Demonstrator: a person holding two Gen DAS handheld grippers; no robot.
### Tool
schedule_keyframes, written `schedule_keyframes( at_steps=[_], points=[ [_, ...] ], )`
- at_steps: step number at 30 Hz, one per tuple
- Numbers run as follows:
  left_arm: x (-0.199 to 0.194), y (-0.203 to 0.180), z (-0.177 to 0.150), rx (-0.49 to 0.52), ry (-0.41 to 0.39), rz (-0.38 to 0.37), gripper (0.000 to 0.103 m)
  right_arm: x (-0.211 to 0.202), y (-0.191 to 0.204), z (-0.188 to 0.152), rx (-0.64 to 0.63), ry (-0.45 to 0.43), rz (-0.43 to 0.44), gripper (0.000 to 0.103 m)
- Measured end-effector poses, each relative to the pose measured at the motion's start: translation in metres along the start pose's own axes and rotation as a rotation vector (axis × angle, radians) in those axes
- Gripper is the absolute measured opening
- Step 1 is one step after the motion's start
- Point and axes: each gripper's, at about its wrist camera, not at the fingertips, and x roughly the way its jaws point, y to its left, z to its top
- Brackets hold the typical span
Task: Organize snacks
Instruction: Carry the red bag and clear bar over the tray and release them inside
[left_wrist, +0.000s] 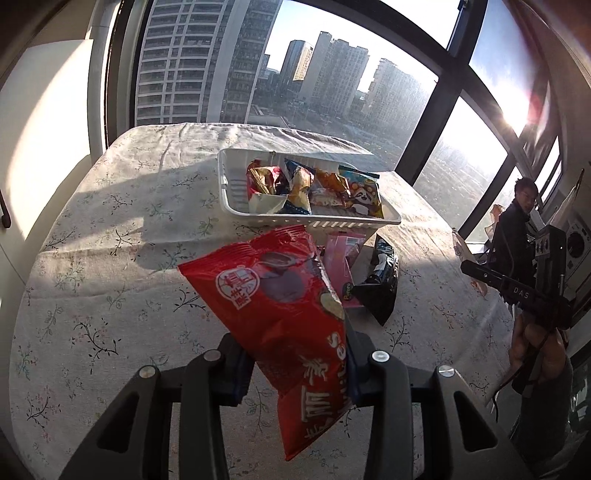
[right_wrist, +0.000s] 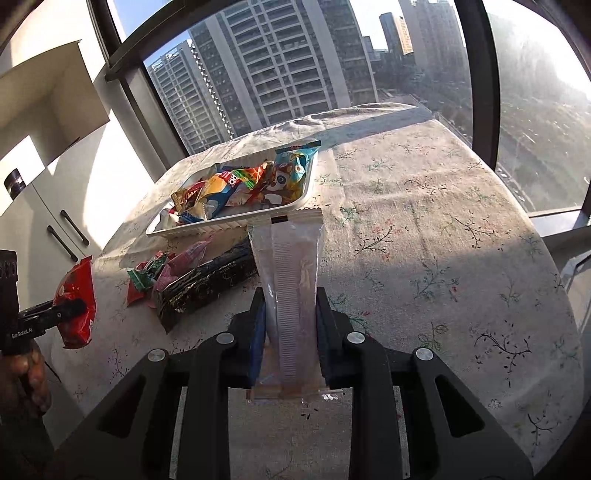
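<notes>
My left gripper is shut on a red snack bag and holds it above the table, short of the white basket. The basket holds several snack packets. My right gripper is shut on a long clear wafer packet, held above the table in front of the basket. A pink box and a black packet lie on the cloth just before the basket. The left gripper with the red bag shows at the left edge of the right wrist view.
A floral tablecloth covers the table, which stands against large windows. A small red-green packet, a pink packet and the black packet lie near the basket. A person sits at the far right. White cabinets stand at left.
</notes>
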Motion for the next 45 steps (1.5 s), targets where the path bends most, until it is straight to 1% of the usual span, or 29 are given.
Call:
schedule_keyframes(
  at_steps=[5, 8, 12, 15, 18, 21, 23, 26, 28, 32, 36, 39, 44, 45],
  points=[
    [0.010, 0.007, 0.049, 0.019, -0.029, 0.025, 0.041, 0.006, -0.004, 0.038, -0.005, -0.042, 0.022, 0.022],
    [0.020, 0.007, 0.078, 0.032, -0.042, 0.023, 0.041, 0.018, 0.009, 0.064, -0.037, -0.052, 0.040, 0.022],
    [0.041, 0.003, 0.112, 0.048, -0.039, 0.022, 0.041, 0.040, 0.034, 0.097, -0.083, -0.055, 0.082, 0.022],
    [0.065, 0.001, 0.132, 0.058, -0.007, 0.014, 0.041, 0.066, 0.057, 0.119, -0.108, -0.036, 0.113, 0.022],
    [0.091, -0.001, 0.146, 0.083, 0.035, 0.041, 0.041, 0.097, 0.082, 0.138, -0.141, -0.013, 0.127, 0.022],
    [0.114, 0.001, 0.157, 0.105, 0.073, 0.063, 0.041, 0.123, 0.103, 0.153, -0.190, -0.012, 0.103, 0.022],
    [0.128, 0.000, 0.163, 0.123, 0.100, 0.079, 0.041, 0.144, 0.111, 0.161, -0.198, 0.012, 0.098, 0.022],
    [0.147, 0.001, 0.170, 0.137, 0.126, 0.086, 0.041, 0.174, 0.115, 0.166, -0.187, 0.038, 0.083, 0.022],
    [0.158, 0.002, 0.171, 0.150, 0.141, 0.097, 0.041, 0.191, 0.115, 0.166, -0.192, 0.044, 0.056, 0.022],
    [0.180, 0.004, 0.169, 0.158, 0.172, 0.097, 0.041, 0.212, 0.107, 0.163, -0.190, 0.054, 0.005, 0.022],
    [0.188, -0.002, 0.170, 0.167, 0.170, 0.106, 0.041, 0.222, 0.097, 0.162, -0.164, 0.056, 0.006, 0.023],
    [0.194, -0.006, 0.167, 0.184, 0.176, 0.123, 0.044, 0.225, 0.086, 0.157, -0.151, 0.058, 0.006, 0.025],
    [0.200, -0.008, 0.166, 0.180, 0.172, 0.137, 0.045, 0.229, 0.075, 0.151, -0.138, 0.064, 0.010, 0.026],
    [0.201, -0.007, 0.166, 0.178, 0.170, 0.141, 0.046, 0.229, 0.075, 0.151, -0.140, 0.059, 0.009, 0.028]
  ],
)
